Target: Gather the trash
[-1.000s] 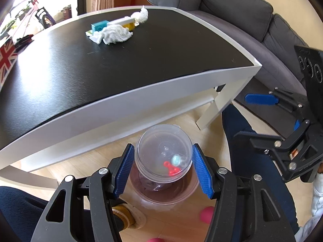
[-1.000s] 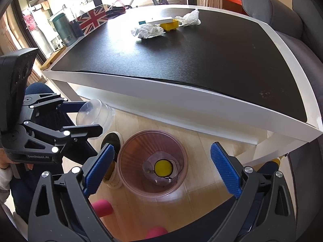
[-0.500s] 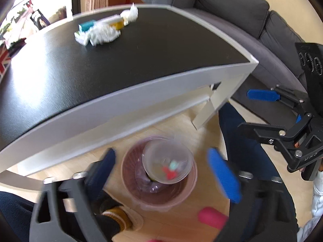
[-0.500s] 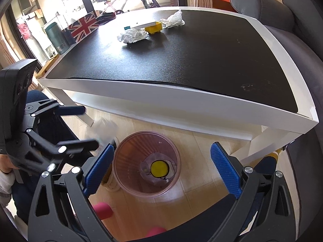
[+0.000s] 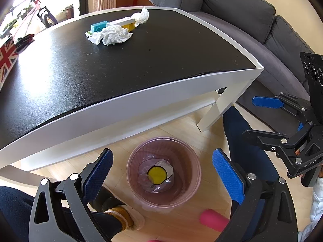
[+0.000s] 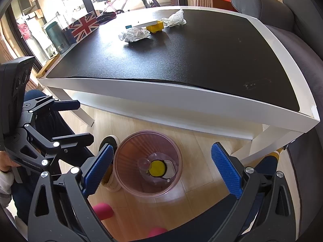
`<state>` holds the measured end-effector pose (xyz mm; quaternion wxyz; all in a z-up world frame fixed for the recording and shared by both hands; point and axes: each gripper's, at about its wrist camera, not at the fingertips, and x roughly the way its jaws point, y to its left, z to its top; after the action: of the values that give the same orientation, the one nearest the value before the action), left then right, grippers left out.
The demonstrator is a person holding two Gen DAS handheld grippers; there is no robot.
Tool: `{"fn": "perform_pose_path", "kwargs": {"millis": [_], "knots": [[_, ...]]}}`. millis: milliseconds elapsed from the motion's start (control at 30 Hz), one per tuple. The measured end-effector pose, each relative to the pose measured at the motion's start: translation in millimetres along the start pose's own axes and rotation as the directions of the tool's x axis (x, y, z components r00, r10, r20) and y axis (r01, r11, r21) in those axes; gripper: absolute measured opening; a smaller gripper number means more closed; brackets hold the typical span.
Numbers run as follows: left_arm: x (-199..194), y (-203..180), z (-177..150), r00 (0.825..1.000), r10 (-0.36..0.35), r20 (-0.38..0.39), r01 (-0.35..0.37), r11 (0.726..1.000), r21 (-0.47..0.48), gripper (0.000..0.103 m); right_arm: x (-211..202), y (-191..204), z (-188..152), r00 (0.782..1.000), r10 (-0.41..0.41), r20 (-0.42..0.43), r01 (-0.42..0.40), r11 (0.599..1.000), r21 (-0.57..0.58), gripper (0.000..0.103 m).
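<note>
Grippers both spread wide, empty: left gripper (image 5: 161, 174), right gripper (image 6: 161, 168). Pink bin (image 5: 193, 162) on floor at 6 o'clock. Crumpled tissue (image 5: 112, 36) on table (image 5: 141, 64) at 11 o'clock. Clear cup (image 6: 143, 163) inside bin noted only from right wrist.

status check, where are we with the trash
Left gripper and right gripper open, empty, above the pink bin. Clear cup in the bin. Crumpled tissues on the table. Nothing in the way.

No legible text is found; lettering on the left gripper (image 6: 50, 121) at nine o'clock is too blurred.
</note>
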<state>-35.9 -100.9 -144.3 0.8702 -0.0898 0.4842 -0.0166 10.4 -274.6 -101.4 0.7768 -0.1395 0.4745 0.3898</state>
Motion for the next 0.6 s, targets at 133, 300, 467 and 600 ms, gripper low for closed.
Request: {"fn": "perform_pose_path", "kwargs": {"millis": [133,300,467,600], "knots": [[-2.7,0.8,0.3,1.0,-0.004,0.006,0.004,1.0,-0.005,0.095,0.9,0.8,0.0,1.0,0.003,-0.002,-0.003,1.0,0.008,0.097],[-10.6,4.0,2.7,1.0,-0.004,0.021,0.005,1.0,-0.015,0.095,-0.6,2.2,2.7,1.0,0.005,0.004,-0.005,1.0,0.01,0.097],[-20.4,8.8,7.6,0.999,0.004,0.042,-0.003,1.0,-0.022,0.095,-5.9,4.9,10.3,1.0,0.009,0.021,-0.01,1.0,0.003,0.097],[-28.8,16.0,14.3,0.998,0.012,0.06,-0.01,0.999,-0.03,0.095,-11.7,4.6,20.1,0.999,0.01,0.039,-0.009,1.0,-0.001,0.097]]}}
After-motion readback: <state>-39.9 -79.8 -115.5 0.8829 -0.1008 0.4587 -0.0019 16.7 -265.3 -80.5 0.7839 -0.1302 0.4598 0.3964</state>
